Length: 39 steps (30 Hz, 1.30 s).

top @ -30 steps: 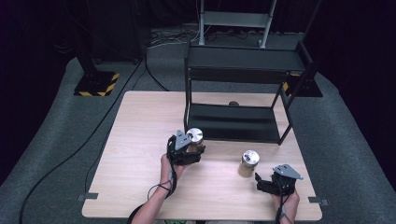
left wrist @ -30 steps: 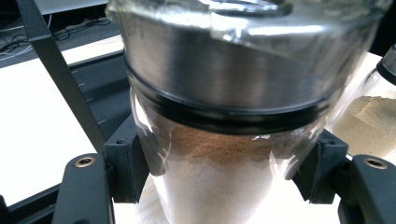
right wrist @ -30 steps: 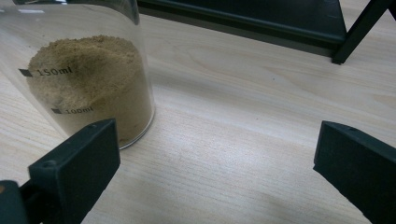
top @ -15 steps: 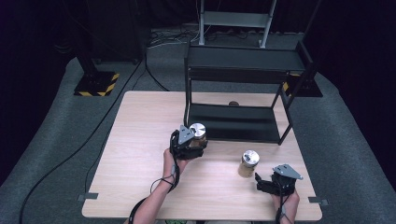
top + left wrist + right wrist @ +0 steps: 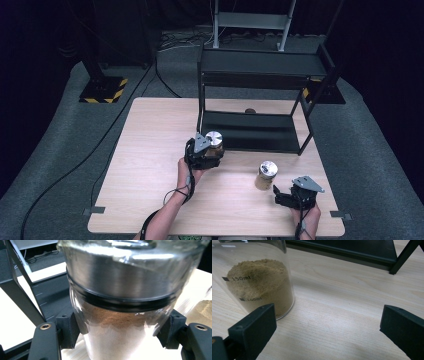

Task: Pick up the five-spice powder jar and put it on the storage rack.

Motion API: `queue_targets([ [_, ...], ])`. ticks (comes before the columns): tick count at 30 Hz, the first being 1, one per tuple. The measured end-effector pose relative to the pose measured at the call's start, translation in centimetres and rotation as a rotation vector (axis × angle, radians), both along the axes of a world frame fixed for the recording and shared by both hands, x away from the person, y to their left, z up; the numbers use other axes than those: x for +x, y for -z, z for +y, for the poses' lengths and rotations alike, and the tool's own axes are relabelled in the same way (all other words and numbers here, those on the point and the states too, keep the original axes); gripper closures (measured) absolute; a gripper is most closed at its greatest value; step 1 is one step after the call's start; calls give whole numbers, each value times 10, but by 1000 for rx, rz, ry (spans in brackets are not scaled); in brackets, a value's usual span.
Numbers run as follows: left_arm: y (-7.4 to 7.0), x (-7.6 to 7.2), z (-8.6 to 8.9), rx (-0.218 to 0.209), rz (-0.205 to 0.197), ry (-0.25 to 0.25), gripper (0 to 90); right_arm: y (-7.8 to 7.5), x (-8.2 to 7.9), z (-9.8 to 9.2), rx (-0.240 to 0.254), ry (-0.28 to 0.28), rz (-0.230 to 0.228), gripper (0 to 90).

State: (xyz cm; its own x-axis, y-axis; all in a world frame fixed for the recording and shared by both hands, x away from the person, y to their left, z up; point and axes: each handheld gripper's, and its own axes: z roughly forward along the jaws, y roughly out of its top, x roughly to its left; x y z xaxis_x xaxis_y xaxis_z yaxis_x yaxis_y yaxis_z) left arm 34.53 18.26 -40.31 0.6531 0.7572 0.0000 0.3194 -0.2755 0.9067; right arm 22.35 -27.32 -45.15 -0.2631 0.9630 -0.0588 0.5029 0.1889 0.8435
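The high view looks forward and down from above the near edge of the surface (image 5: 150, 150), taking in all four edges and the black rack (image 5: 260, 65) at the far edge. The left gripper view sits very close behind a steel-lidded jar (image 5: 122, 297), facing the rack's frame. The right gripper view looks low across the wood, close to a second jar (image 5: 259, 282), toward the rack's bottom shelf. All three views share the rack.
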Motion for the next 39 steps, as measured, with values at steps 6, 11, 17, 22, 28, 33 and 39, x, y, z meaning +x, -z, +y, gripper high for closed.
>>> queue_targets([
  [6,-2,6,-3,6,-2,-2,314,0,0,1,-2,2,1,0],
  [11,-3,10,-5,6,-2,-8,314,0,0,1,-3,1,2,0],
  [17,-4,16,-9,13,0,-7,314,0,0,1,-4,3,1,0],
  [22,-5,20,-12,14,2,-7,314,0,0,1,-2,3,2,0],
  [28,-6,24,-15,22,3,-1,314,0,0,0,-1,4,-2,0],
  [33,-6,27,-16,13,2,-5,314,0,1,1,-3,2,3,0],
  [39,-8,32,-18,21,1,-5,314,0,0,1,-1,4,1,0],
])
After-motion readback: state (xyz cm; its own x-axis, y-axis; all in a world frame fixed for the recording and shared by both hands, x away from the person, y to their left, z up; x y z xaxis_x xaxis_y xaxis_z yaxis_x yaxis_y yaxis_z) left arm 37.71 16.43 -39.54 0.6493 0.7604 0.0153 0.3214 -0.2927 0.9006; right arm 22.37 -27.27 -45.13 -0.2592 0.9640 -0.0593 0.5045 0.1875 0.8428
